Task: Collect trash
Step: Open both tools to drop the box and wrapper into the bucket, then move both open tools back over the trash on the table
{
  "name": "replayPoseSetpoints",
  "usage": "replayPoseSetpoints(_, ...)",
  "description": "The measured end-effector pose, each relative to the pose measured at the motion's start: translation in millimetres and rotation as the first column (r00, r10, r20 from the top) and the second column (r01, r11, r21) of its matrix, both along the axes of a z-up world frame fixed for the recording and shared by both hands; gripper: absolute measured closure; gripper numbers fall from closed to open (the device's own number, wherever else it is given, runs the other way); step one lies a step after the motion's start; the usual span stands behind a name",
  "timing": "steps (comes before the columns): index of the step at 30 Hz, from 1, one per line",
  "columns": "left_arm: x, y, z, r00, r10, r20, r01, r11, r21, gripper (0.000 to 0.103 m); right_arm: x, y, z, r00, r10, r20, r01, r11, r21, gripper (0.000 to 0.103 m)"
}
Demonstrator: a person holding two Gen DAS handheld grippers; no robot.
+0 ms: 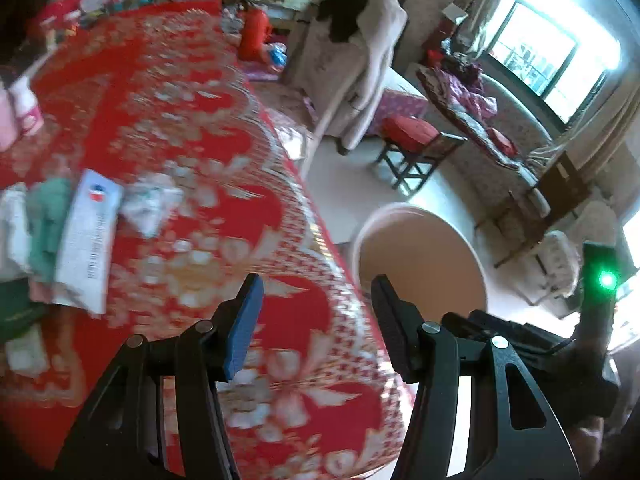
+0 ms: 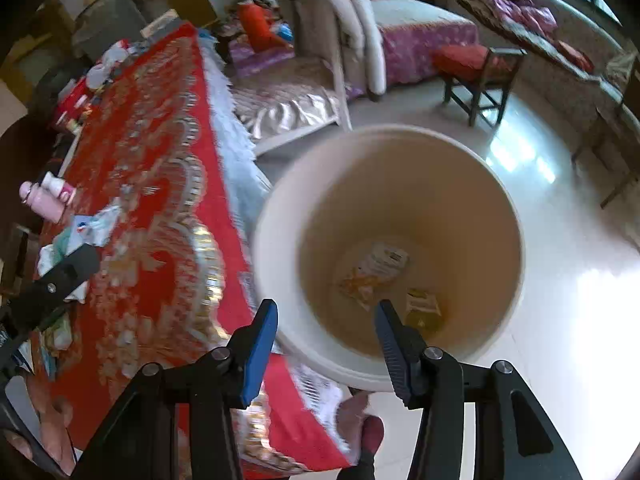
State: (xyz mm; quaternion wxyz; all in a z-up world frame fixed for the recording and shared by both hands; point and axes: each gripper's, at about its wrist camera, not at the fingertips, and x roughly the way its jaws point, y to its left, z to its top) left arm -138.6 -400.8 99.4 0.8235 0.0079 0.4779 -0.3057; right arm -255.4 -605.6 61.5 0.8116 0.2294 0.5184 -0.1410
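Left hand-held gripper [image 1: 318, 308] parted about halfway, nothing between the pads, poised over the edge of the worktop [image 1: 168, 92] with its red, gold-patterned cloth. Up and to the left of its fingers, a blurred heap of trash on the cloth: a white printed leaflet [image 1: 86, 240] lying over some green cloth or paper [image 1: 46, 220], with a crumpled white wrapper [image 1: 150, 204] touching the leaflet's right side. Further off to the left, a pink bottle [image 1: 16, 120] at the frame's edge. Just past the right finger, down on the floor, the rim of a cream bucket [image 1: 420, 264]. Right hand-held gripper [image 2: 326, 330] likewise parted and empty, pointing steeply down over that bucket [image 2: 280, 208], which stands close against the worktop's fringed edge. At the bucket's bottom, beyond the right finger, a few wrappers [image 2: 380, 268], probably food packets, too blurred to read. Far to the left of this gripper, the same trash heap and the other gripper's black frame.
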Motion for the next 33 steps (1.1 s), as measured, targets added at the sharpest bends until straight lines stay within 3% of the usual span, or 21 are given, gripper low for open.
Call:
replayPoseSetpoints(12, 17, 89, 25, 0.981, 0.147, 0.124, -0.155, 0.986, 0.054, 0.048, 46, 73, 42, 0.987, 0.12, 0.11, -0.111, 0.99, -0.083, 0.044)
replayPoseSetpoints(33, 29, 218, 45, 0.917, 0.353, 0.184, -0.369, 0.928, 0.06, 0.048, 101, 201, 84, 0.915, 0.345, 0.207, -0.304, 0.93, -0.207, 0.044)
